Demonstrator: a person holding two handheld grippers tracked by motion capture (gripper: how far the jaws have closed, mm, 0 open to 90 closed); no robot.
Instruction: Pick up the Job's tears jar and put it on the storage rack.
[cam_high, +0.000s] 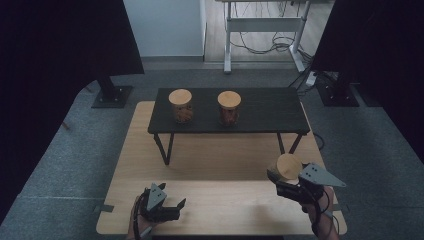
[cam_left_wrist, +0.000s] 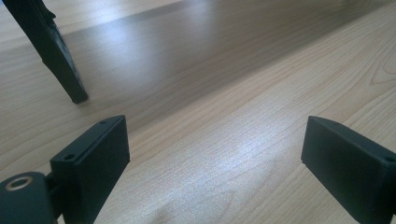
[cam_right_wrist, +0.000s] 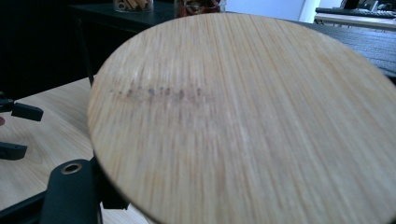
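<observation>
A round bamboo lid (cam_high: 289, 166) sits at the tip of my right gripper (cam_high: 281, 181) over the front right of the wooden table (cam_high: 225, 165). The jaws are shut on it. In the right gripper view the lid (cam_right_wrist: 243, 121) faces the camera and hides the jaw tips and whatever is under it. My left gripper (cam_high: 176, 208) rests low at the front left, its jaws open with only bare wood between them (cam_left_wrist: 215, 140). Two glass jars with bamboo lids, one on the left (cam_high: 180, 106) and one on the right (cam_high: 229, 107), stand on a low black bench (cam_high: 270, 112).
The bench stands on thin black legs (cam_left_wrist: 56, 51) at the back of the table, with a gap beneath it. My left gripper's fingers (cam_right_wrist: 21, 112) show at the far left of the right gripper view. Dark panels flank the table; a desk frame and cables lie behind.
</observation>
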